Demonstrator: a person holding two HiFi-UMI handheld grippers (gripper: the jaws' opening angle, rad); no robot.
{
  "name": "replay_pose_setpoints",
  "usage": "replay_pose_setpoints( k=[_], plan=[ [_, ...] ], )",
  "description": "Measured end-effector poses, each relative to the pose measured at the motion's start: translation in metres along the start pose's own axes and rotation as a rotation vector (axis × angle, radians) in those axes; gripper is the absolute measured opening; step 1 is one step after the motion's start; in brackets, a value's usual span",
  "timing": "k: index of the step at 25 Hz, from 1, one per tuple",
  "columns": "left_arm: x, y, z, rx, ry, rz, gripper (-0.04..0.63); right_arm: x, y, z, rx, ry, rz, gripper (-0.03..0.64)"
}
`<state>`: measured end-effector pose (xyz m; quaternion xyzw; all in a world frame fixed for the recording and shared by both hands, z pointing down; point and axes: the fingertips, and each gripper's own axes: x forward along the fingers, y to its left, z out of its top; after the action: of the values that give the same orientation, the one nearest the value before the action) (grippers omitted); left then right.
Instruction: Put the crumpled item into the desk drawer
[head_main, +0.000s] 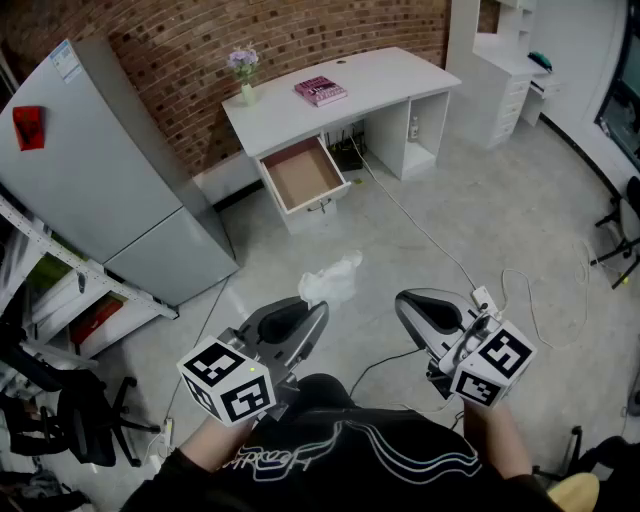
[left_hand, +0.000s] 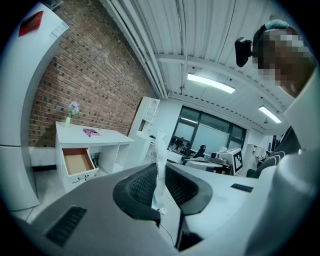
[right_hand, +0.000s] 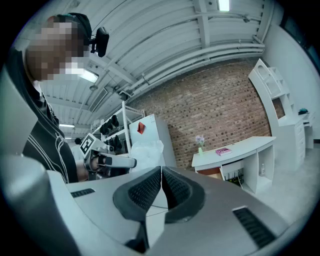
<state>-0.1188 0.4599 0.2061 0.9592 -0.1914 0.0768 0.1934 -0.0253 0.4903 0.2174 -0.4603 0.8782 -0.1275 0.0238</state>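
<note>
A crumpled white item (head_main: 332, 281) sticks out ahead of my left gripper (head_main: 316, 310), whose jaws are shut on it. In the left gripper view it shows as a thin white strip (left_hand: 160, 155) pinched between the dark pads (left_hand: 140, 186). The white desk (head_main: 345, 85) stands ahead against the brick wall, its drawer (head_main: 300, 173) pulled open with a bare brown bottom. That drawer (left_hand: 76, 162) also shows at the left of the left gripper view. My right gripper (head_main: 404, 300) is held beside the left one, shut with nothing between its jaws (right_hand: 161, 172).
A grey fridge (head_main: 95, 175) stands left of the desk. A pink book (head_main: 320, 90) and a small flower vase (head_main: 243, 78) sit on the desktop. A cable (head_main: 420, 230) runs across the floor from under the desk. A black chair (head_main: 60, 420) is at lower left.
</note>
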Motion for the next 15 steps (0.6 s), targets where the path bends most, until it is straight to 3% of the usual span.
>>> replay_pose_setpoints(
  k=[15],
  plan=[
    [-0.002,0.007,0.005,0.005,-0.036,-0.012,0.067,0.013,0.005,0.002,-0.024,0.007,0.002,0.044]
  ],
)
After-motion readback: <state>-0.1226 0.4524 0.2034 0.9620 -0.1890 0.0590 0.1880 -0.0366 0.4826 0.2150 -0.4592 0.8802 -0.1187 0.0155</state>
